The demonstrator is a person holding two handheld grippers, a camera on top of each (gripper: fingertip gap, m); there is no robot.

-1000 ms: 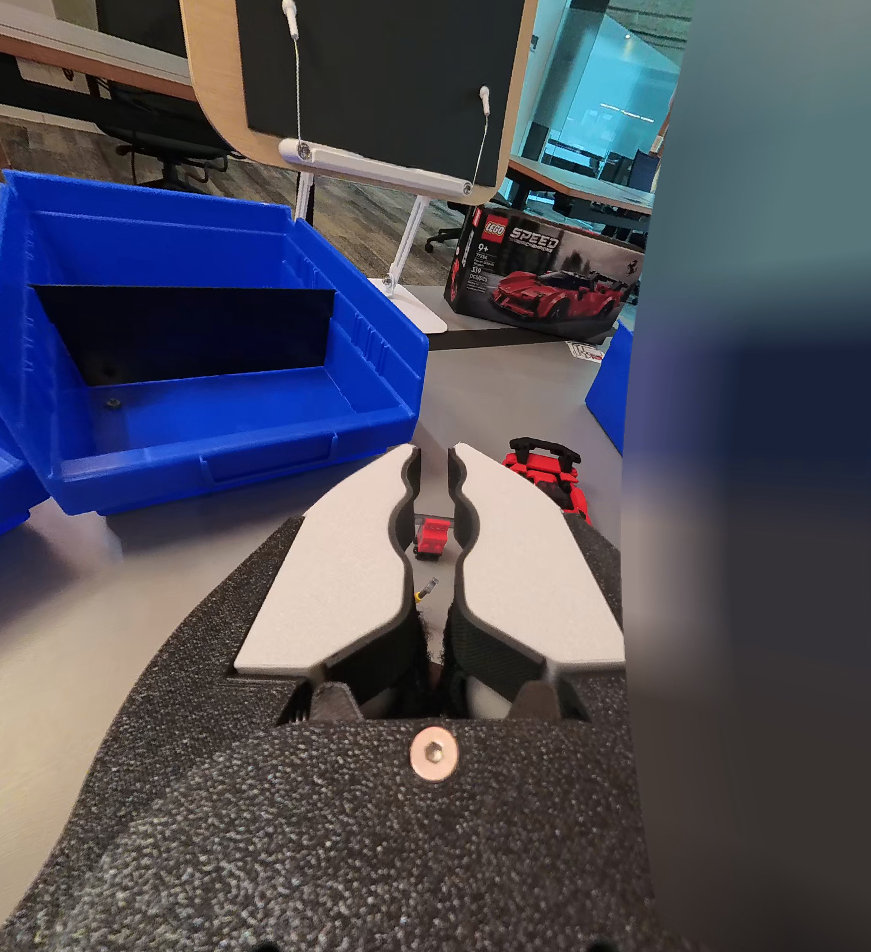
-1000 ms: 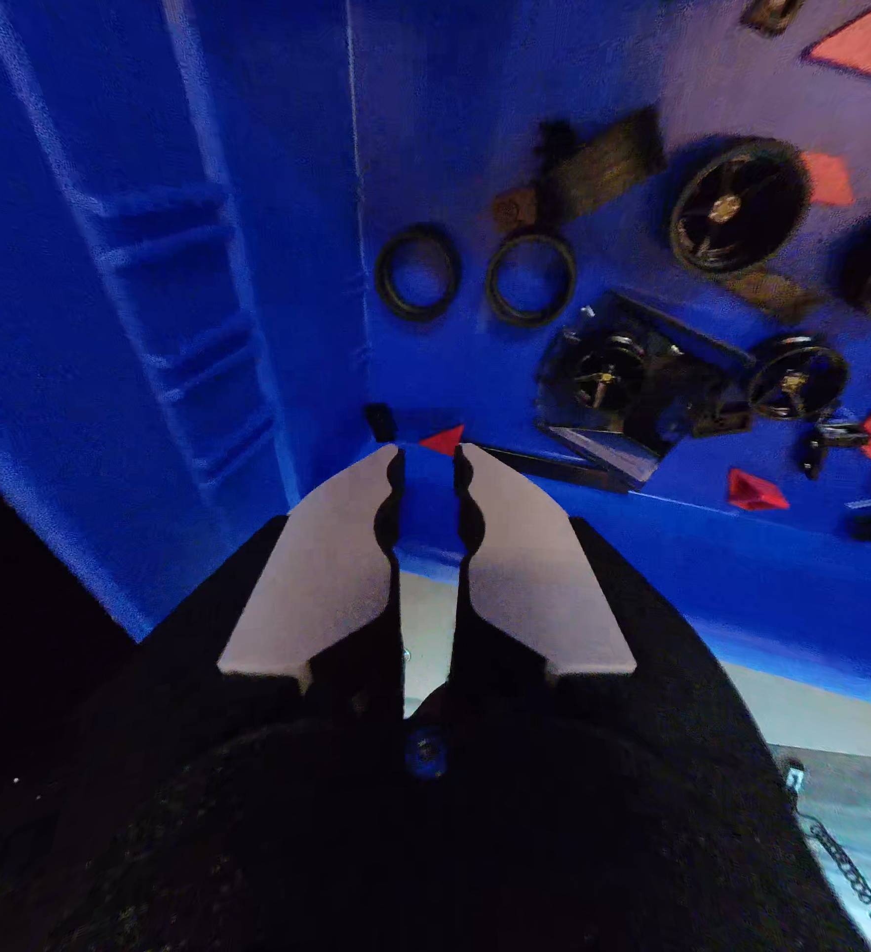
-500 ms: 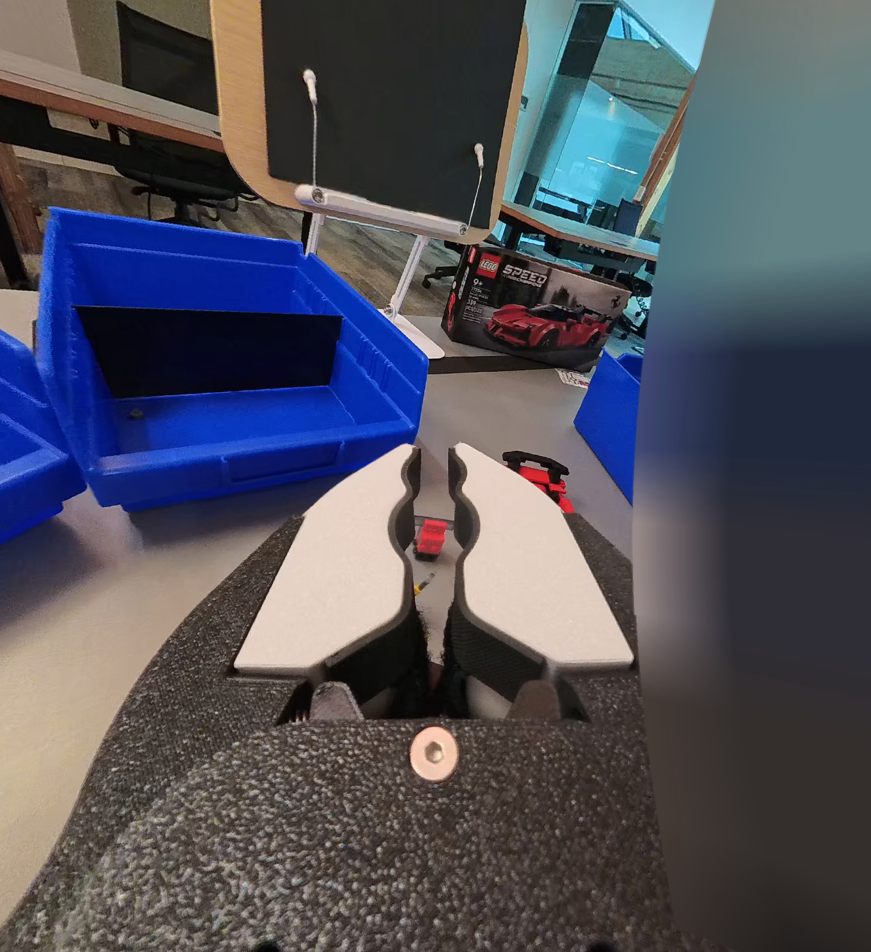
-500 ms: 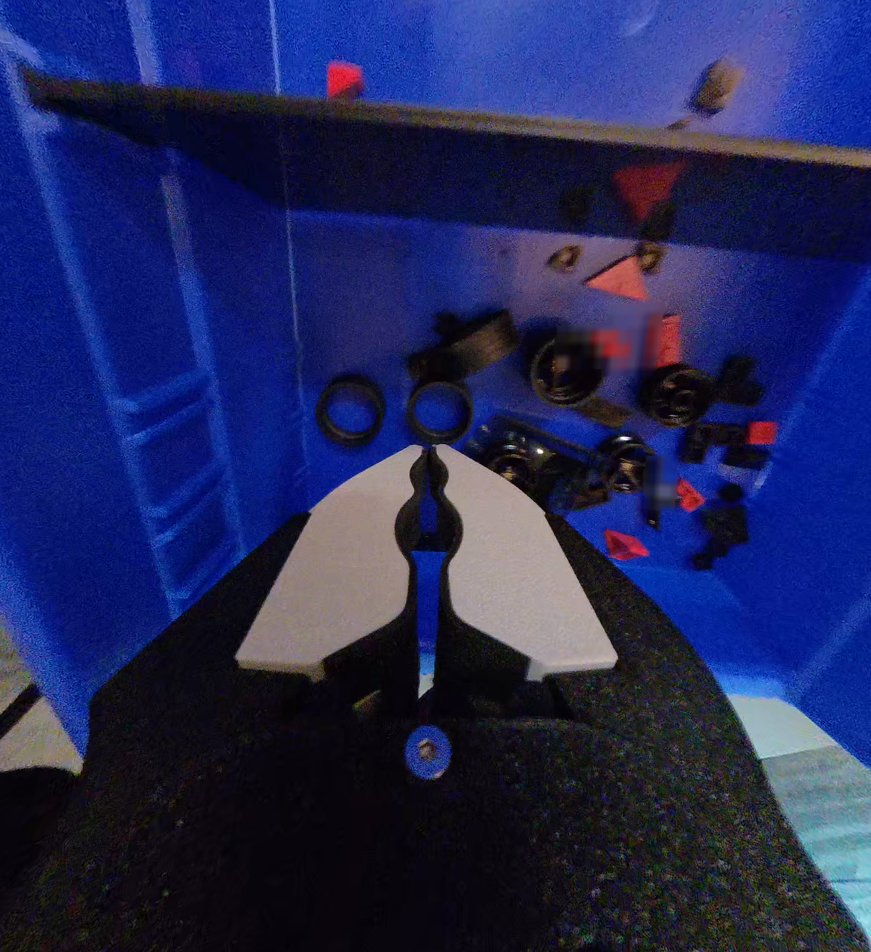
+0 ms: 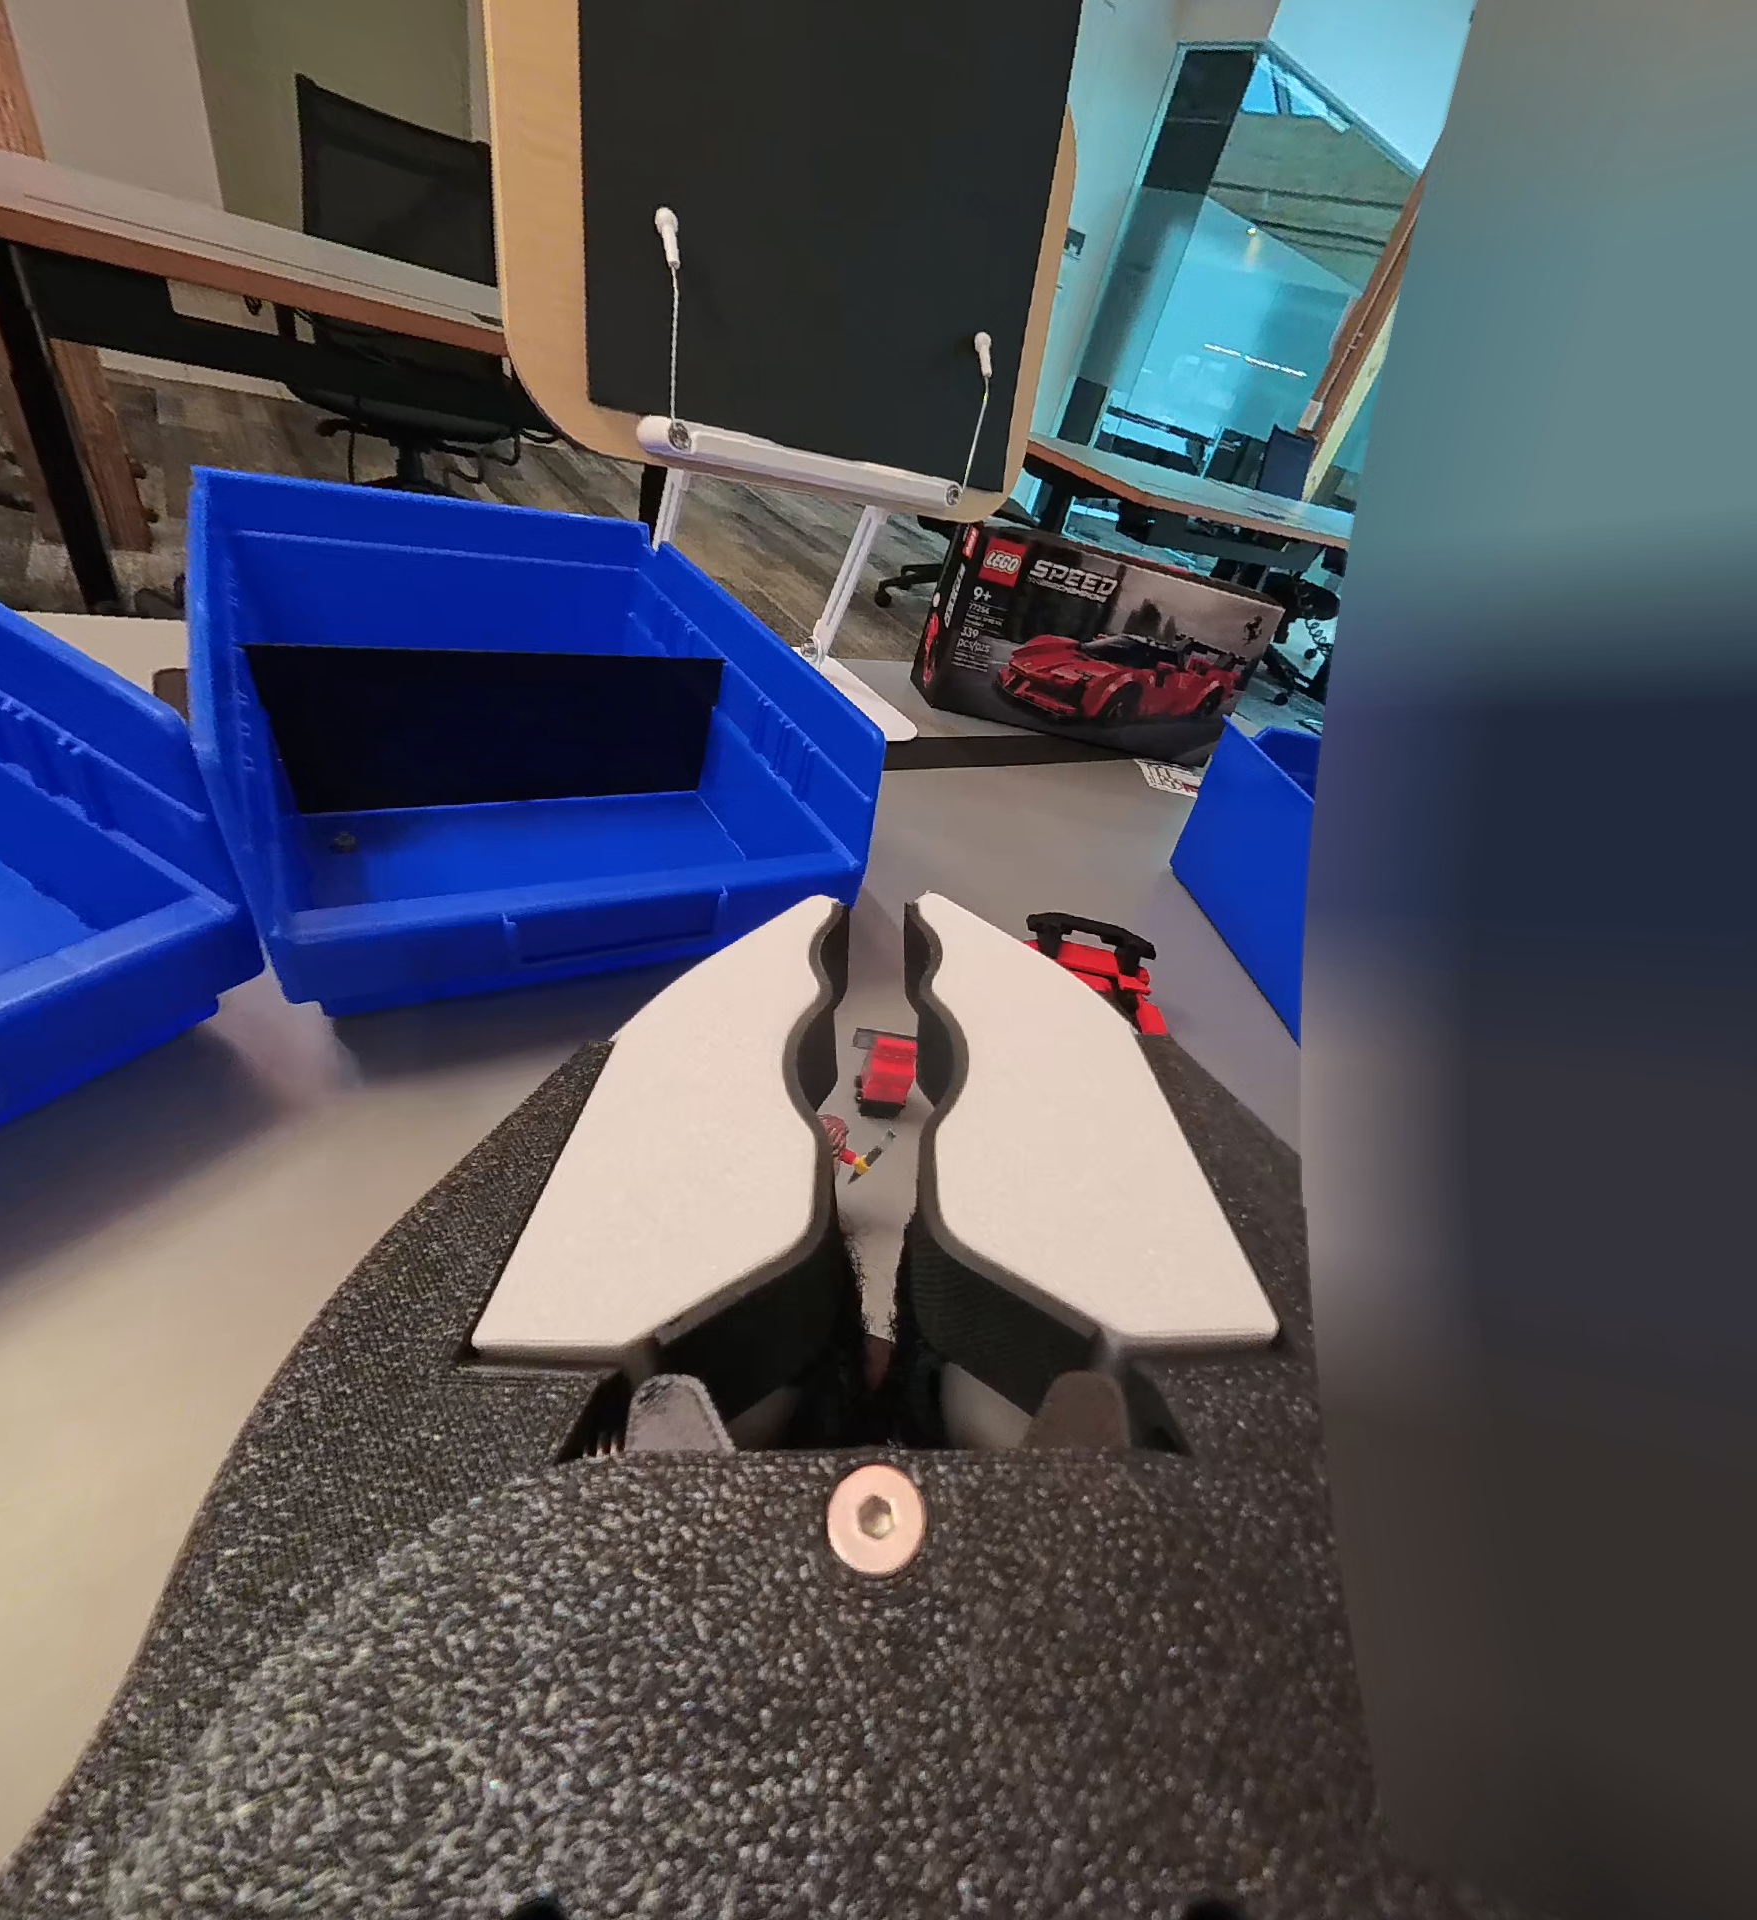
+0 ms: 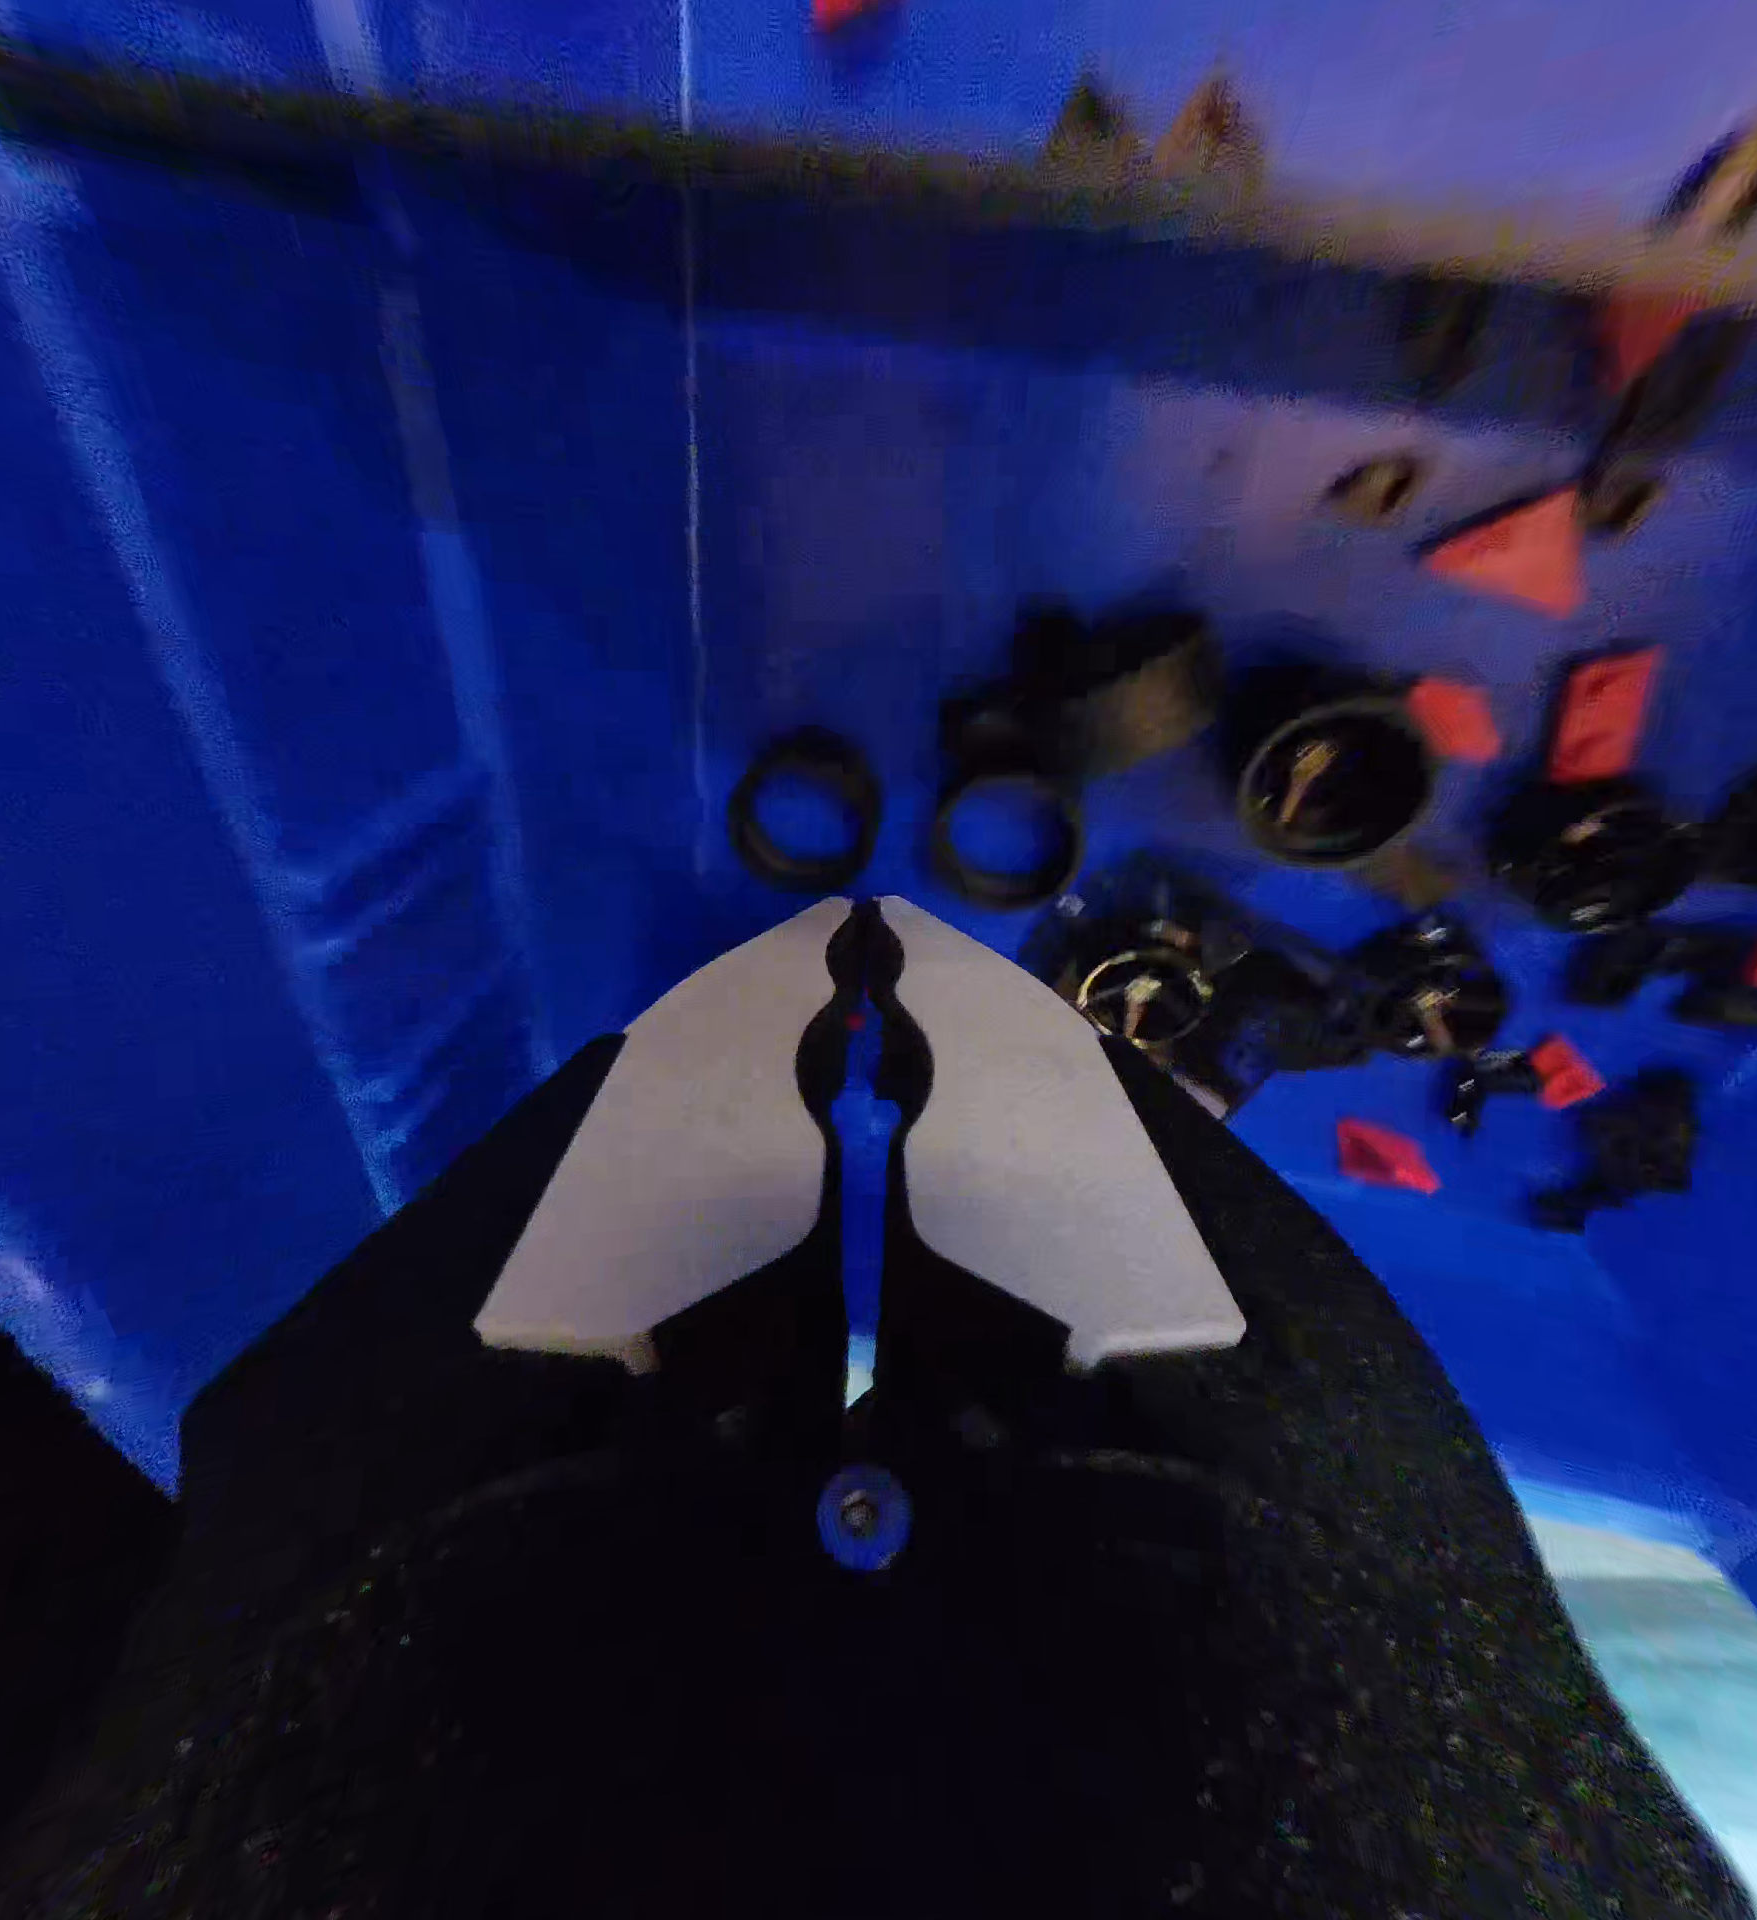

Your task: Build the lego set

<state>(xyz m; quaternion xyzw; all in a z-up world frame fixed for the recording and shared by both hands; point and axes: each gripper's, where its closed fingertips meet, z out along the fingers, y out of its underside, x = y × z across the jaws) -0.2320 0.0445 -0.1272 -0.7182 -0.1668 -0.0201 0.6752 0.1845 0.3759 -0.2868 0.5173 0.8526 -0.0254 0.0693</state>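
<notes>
My left gripper [image 5: 874,914] hovers above the grey table, jaws slightly apart and empty. Through the gap I see a small red Lego sub-build [image 5: 886,1072] and a tiny minifigure part [image 5: 858,1151] on the table. The partly built red car with a black spoiler [image 5: 1097,951] lies just right of the fingers. My right gripper [image 6: 866,906] is inside a blue parts bin [image 6: 354,623], jaws closed, with a speck of a small red piece [image 6: 856,1023] showing between the fingers. Black tyres [image 6: 806,810], wheels [image 6: 1331,774] and red slopes [image 6: 1383,1155] lie on the bin floor beyond it.
An empty blue bin with a black divider [image 5: 500,831] stands ahead left, another blue bin [image 5: 32,883] at far left, a third [image 5: 1243,862] at right. The set's box [image 5: 1092,644] and a board on a white stand [image 5: 801,260] stand behind. A blurred patch covers the right side. Left tips to right tips: about 55 centimeters. To reach the small red Lego sub-build [image 5: 886,1072] in a straight line is about 15 centimeters for my left fingers, about 45 centimeters for my right.
The right gripper closed at the red piece on the bin floor and pulled back up from the bin floor. The left gripper has drawn back and up a little, still slightly open.
</notes>
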